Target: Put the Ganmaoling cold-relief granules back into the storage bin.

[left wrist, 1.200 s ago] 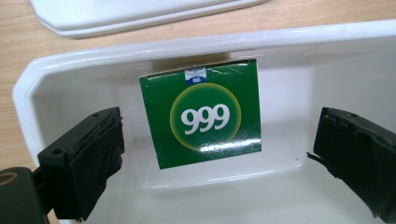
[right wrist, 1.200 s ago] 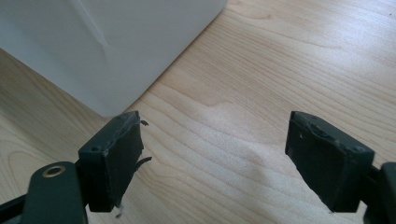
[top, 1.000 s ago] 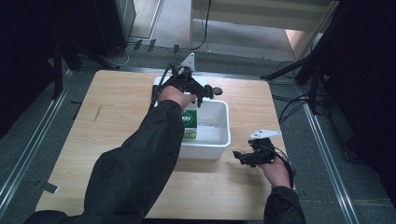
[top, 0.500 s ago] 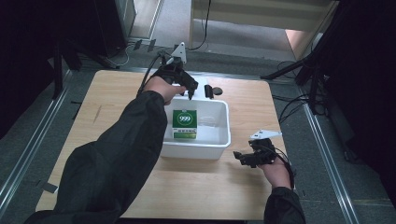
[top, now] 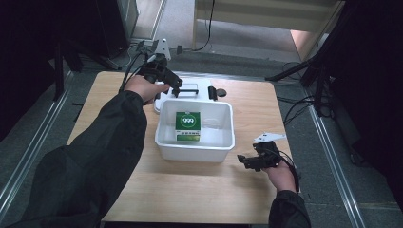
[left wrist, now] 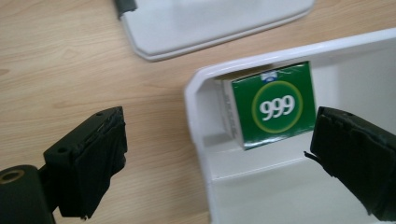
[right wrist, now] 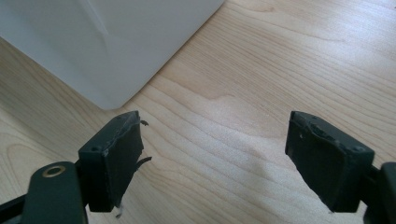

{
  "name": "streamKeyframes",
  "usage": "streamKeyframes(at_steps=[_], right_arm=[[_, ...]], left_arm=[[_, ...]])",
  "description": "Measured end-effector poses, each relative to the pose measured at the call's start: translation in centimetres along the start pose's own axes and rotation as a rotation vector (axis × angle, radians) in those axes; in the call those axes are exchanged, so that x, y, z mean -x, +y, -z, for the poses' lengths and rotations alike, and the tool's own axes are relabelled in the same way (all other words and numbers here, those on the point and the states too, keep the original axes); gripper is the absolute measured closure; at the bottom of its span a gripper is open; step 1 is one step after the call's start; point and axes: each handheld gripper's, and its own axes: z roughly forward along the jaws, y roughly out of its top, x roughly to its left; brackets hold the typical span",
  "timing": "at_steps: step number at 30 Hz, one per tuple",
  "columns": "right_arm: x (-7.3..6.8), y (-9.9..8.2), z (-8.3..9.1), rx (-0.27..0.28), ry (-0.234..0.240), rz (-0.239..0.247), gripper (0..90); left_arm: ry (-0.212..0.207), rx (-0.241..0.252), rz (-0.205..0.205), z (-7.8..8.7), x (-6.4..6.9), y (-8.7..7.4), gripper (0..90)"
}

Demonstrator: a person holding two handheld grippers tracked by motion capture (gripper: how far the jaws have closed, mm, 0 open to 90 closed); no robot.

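Now the left gripper hangs over the far left part of the pale wooden table, just beyond the far left corner of the open white rectangular plastic bin; its jaws stand spread wide with nothing between them, though they have just been closing a little; in the left gripper view the two black jaws frame the bin's corner, one over bare wood and the other over the bin's inside. Inside the bin lies the green cardboard box printed with a white 999 in a yellow ring; it rests toward the bin's left half, leaning against or lying by the left wall, and in the left gripper view the box sits tight in the corner, touching the wall. Beyond the bin, flat on the table, lies the white plastic lid with black clips, just beside the left gripper; its rounded edge shows at the top of the left gripper view. The right gripper rests low over the table near the bin's near right corner, apart from it; its jaws are likewise spread, empty, with bare wood grain between them in the right gripper view, and the bin's white outer wall rises just ahead.
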Motion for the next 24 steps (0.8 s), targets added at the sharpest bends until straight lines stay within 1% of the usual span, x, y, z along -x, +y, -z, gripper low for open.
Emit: streamKeyframes(at_steps=[2,5,6,8,9,11,13,15,16,18,22,24], right_arm=[[0.0,0.0,0.0,0.002,0.000,-0.002,19.0],[0.0,0.0,0.0,0.001,0.000,0.000,19.0],[0.0,0.0,0.0,0.001,0.001,0.000,19.0],[0.0,0.0,0.0,0.003,0.002,-0.001,19.0],[0.0,0.0,0.0,0.003,0.002,0.000,19.0],[0.0,0.0,0.0,0.002,0.001,0.001,19.0],[0.0,0.0,0.1,0.002,0.001,0.000,19.0],[0.0,-0.1,0.1,0.003,-0.002,0.003,19.0],[0.0,-0.1,0.1,0.003,-0.002,0.004,19.0],[0.0,-0.1,0.1,0.002,-0.002,0.005,19.1],[0.0,-0.1,0.1,0.002,-0.002,0.010,19.1],[-0.1,-0.1,0.1,0.000,-0.001,0.010,19.2]], left_arm=[[-0.001,0.009,0.005,0.0,-0.7,-0.3,5.3],[-0.016,0.019,0.007,-0.1,-1.7,-0.7,5.5],[-0.021,0.015,0.006,-0.1,-2.1,-0.9,5.6],[-0.015,0.012,0.009,-0.2,-2.6,-1.2,5.7],[-0.019,0.021,0.004,-0.1,-2.9,-1.4,5.7],[-0.040,0.037,-0.001,0.1,-3.4,-1.7,5.7],[-0.055,0.052,0.005,0.1,-4.0,-2.2,5.7],[-0.052,0.057,0.010,-0.1,-4.8,-2.6,5.7],[-0.041,0.061,0.003,-0.2,-5.2,-2.8,5.7],[-0.052,0.070,0.011,-0.4,-5.9,-3.3,5.7],[-0.056,0.074,0.020,-1.0,-7.4,-4.2,5.7],[-0.055,0.086,0.024,-1.4,-8.0,-4.7,5.7]])
